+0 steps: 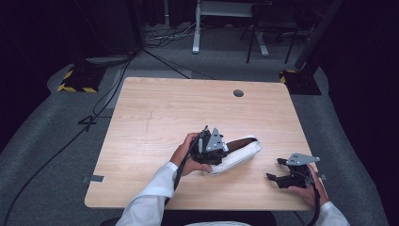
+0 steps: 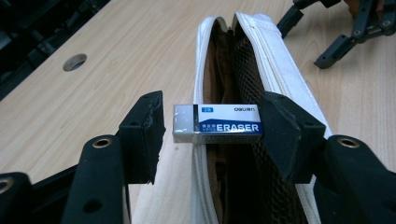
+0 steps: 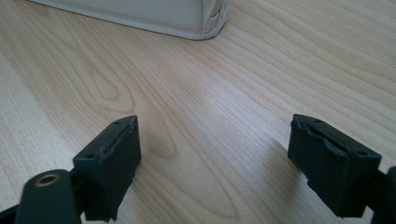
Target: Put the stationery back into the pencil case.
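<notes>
Eraser (image 2: 217, 123), white-and-blue sleeved block, sits over white zip pouch's (image 2: 285, 70) open mouth to drop in | left gripper (image 2: 212, 128) loosened, one pad off | right gripper (image 3: 233, 158) open, idle on wooden table (image 3: 210, 93).

Left gripper (image 1: 221, 153) low at table centre, fingers (image 2: 142, 135) slightly parted; right gripper (image 1: 274, 170) nearby, fingers (image 3: 109, 163) wide apart

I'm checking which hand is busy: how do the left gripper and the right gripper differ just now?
The left gripper has a white and blue eraser between its jaws, above the open white pencil case; the right gripper has nothing but bare table between its jaws. The left's jaws stand narrow, with a small gap at one end of the eraser; the right's are spread wide. Both have black jaws.
</notes>
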Demonstrator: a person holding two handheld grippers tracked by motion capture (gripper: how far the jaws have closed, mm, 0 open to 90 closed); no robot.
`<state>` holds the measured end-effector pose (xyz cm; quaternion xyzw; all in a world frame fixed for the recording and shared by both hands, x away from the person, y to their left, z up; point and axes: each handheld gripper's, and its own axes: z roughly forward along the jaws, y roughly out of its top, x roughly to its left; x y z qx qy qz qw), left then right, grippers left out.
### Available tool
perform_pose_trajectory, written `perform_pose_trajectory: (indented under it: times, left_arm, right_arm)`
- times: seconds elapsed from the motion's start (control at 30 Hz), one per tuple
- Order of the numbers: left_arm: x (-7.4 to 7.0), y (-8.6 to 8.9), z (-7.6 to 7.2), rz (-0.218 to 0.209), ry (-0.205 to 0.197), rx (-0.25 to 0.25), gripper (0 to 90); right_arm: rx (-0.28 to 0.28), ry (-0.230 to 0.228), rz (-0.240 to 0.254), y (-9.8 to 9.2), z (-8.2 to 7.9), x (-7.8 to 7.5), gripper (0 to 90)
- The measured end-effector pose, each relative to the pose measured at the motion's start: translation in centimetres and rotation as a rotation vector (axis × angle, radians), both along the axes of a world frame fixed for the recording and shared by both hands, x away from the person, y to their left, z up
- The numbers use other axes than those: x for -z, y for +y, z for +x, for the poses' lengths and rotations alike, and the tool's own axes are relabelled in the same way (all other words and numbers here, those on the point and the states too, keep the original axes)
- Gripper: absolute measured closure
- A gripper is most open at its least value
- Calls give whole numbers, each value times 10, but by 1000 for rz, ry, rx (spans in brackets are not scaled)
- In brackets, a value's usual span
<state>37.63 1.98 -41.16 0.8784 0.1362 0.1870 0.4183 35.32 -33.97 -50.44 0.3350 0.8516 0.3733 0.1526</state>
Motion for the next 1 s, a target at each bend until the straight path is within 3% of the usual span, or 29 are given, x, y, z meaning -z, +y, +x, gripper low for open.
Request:
perform_pose_trajectory:
  times: [0.2,0.37,0.47,1.0]
  left_arm:
    - [0,1,2,7,2,-14,392]
    - [-1,2,2,-11,41,-16,311]
    - [0,2,2,-12,49,-15,308]
    - [-5,15,1,-39,41,-42,264]
  right_arm:
    - [0,0,0,0,0,0,176]
    - [0,1,1,0,0,0,176]
    - [0,0,0,0,0,0,176]
    - [0,0,0,0,0,0,176]
